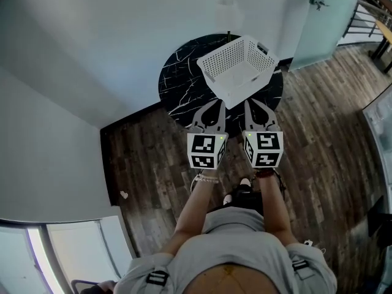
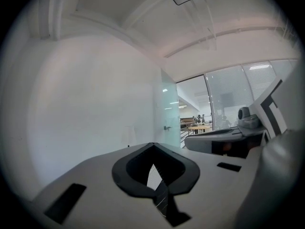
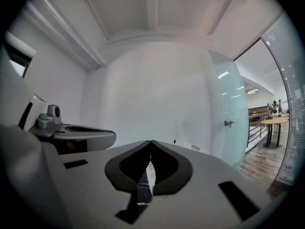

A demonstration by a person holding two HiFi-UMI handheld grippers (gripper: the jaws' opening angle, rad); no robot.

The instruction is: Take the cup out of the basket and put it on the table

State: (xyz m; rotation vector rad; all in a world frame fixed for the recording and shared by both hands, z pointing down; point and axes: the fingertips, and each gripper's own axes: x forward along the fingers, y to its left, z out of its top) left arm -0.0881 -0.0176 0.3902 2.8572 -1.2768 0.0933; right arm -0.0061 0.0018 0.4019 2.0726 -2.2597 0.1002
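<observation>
— How far along is the task?
— Not begun, I think. The left gripper [image 1: 215, 105] and the right gripper [image 1: 250, 105] are both pressed together and hold nothing, at the near edge of the round black marble table [image 1: 180, 81].
— And the cup?
— I cannot make it out in the white perforated plastic basket [image 1: 242, 81] on the table. Only the basket's walls seem to stand in the way.

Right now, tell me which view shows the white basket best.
The head view: the whole basket sits in plain sight on the black table. The left and right gripper views each catch only a thin white sliver, apparently its mesh, between their closed fingers.
</observation>
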